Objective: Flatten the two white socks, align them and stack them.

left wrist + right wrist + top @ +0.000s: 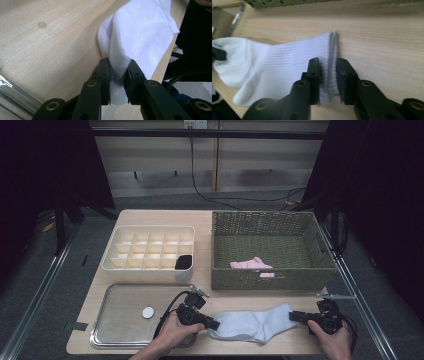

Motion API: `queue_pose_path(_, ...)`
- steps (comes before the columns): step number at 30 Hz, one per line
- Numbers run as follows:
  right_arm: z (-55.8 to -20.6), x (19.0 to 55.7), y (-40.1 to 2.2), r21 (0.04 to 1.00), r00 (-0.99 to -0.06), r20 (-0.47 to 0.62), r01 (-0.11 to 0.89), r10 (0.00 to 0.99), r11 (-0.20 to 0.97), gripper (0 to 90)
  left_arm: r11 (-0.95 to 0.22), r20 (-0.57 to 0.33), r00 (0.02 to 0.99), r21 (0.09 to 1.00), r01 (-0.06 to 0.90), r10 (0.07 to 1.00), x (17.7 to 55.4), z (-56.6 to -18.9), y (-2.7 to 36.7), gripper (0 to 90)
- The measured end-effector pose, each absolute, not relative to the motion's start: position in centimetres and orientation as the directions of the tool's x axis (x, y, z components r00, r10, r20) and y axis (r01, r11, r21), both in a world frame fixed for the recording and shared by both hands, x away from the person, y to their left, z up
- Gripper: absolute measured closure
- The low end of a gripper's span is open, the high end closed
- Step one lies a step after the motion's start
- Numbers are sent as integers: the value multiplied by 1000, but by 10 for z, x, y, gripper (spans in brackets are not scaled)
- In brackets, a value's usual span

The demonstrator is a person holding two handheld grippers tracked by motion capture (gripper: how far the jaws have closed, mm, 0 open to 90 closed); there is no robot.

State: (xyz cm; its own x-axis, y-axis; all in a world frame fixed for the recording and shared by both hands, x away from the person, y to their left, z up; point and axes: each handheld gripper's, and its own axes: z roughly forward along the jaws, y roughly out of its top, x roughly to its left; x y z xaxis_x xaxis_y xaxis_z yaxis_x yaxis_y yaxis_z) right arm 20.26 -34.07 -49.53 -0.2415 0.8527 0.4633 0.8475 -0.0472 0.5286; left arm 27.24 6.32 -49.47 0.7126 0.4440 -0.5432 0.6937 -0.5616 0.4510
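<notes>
A light wooden table [205, 217] seen from above carries everything here. At its far right corner stands a large woven basket [300, 280], olive green, with a pink cloth [250, 264] lying on its floor near the front wall. At the far left stands a cream plastic organiser [112, 262] divided into many small compartments; a dark rolled item [184, 262] fills the compartment at its near right corner. Along the near left edge lies a shallow metal tray [102, 312] with a small white disc [148, 312] resting in it.

A white sock [252, 324] lies flat along the near edge of the table, between the tray and the near right corner, in front of the basket. A person's two hands reach in from the near edge, each holding a black gripper. The left gripper [119, 75] is clenched on the toe end of the sock, with fabric bunched between its jaws. The right gripper [328, 75] has its jaws on either side of the ribbed cuff, closed against the fabric and pinching it.
</notes>
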Motion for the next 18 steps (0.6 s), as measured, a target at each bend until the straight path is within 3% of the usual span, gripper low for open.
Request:
queue_pose_path(3, -494, 204, -344, 541, -244, 497, 837, 833, -78, 810, -562, -546, 713, 452, 693, 440, 272, -494, 64, 772)
queue_pose_path(10, -488, 200, -351, 558, -246, 506, 825, 827, -95, 826, -554, -558, 705, 450, 701, 438, 271, -494, 65, 764)
queue_pose_path(12, -482, 197, -355, 571, -249, 504, 815, 827, -103, 827, -551, -564, 700, 448, 704, 437, 272, -494, 64, 670)
queue_pose_path(18, -475, 195, -361, 587, -248, 495, 802, 832, -110, 828, -543, -574, 704, 463, 701, 419, 275, -487, 64, 658)
